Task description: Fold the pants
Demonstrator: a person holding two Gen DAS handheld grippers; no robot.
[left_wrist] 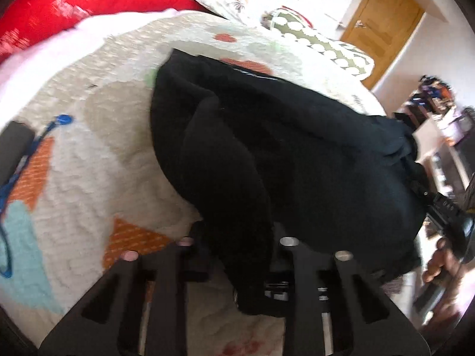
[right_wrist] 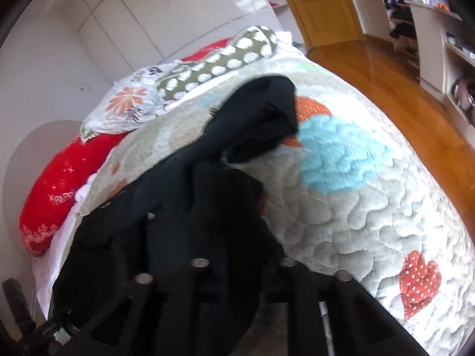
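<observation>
Black pants (left_wrist: 267, 136) lie bunched on a quilted bedspread (left_wrist: 89, 154) with coloured patches. My left gripper (left_wrist: 240, 255) is shut on a fold of the pants, and the cloth hangs down between its fingers. In the right wrist view the pants (right_wrist: 237, 136) stretch away over the bedspread (right_wrist: 341, 207). My right gripper (right_wrist: 237, 267) is shut on the near end of the pants, and the cloth drapes over its fingers. The right gripper also shows at the right edge of the left wrist view (left_wrist: 445, 207), held by a hand.
A red pillow (left_wrist: 74, 3), a floral pillow (right_wrist: 124, 103) and a green dotted pillow (right_wrist: 219, 62) lie at the head of the bed. A wooden door (right_wrist: 320, 3), wood floor (right_wrist: 400, 89) and shelves (right_wrist: 439, 44) stand beyond the bed. A dark object with a blue cord (left_wrist: 17, 145) lies at left.
</observation>
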